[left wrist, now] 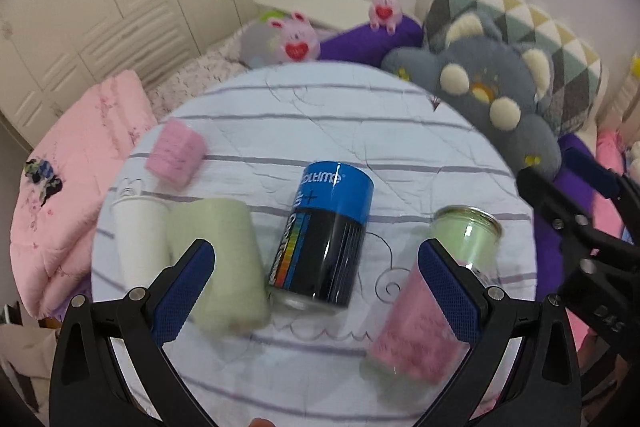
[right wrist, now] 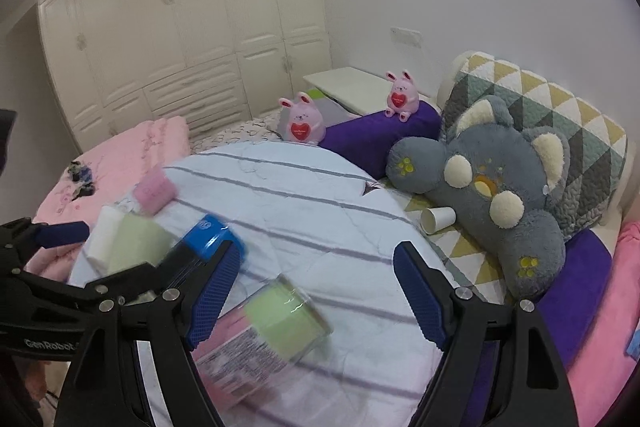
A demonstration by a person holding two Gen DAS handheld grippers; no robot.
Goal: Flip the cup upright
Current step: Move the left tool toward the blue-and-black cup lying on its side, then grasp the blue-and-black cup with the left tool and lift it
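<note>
Left wrist view has the left gripper [left wrist: 316, 247] hanging over the round worktop with the striped cloth [left wrist: 320, 115]. Its blue-padded fingers [left wrist: 188, 287] are spread wide with nothing between them. The right gripper [right wrist: 318, 249] is just as wide apart and empty.

We see two candidates for the cup. One is a white paper cup [left wrist: 140, 243] at the left of the worktop, touching a pale green rolled towel [left wrist: 216, 259]. It's too blurry to tell whether it's lying down or standing on its rim. The other white cup [right wrist: 438, 219] is off the worktop on the bed, clearly on its side. It sits right against the grey plush koala [right wrist: 500, 195], with its open mouth facing the right wrist camera.

Our take on doing this step well:
- Pick one cup and square the fingers across its wall near the middle.
- Squeeze lightly, because thin paper will probably crush.
- On the worktop, come in from the cup's free side so the towel and the blue and black can [left wrist: 324, 239] don't get knocked.
- Lift a bit before rotating so the rim doesn't snag the cloth.
</note>
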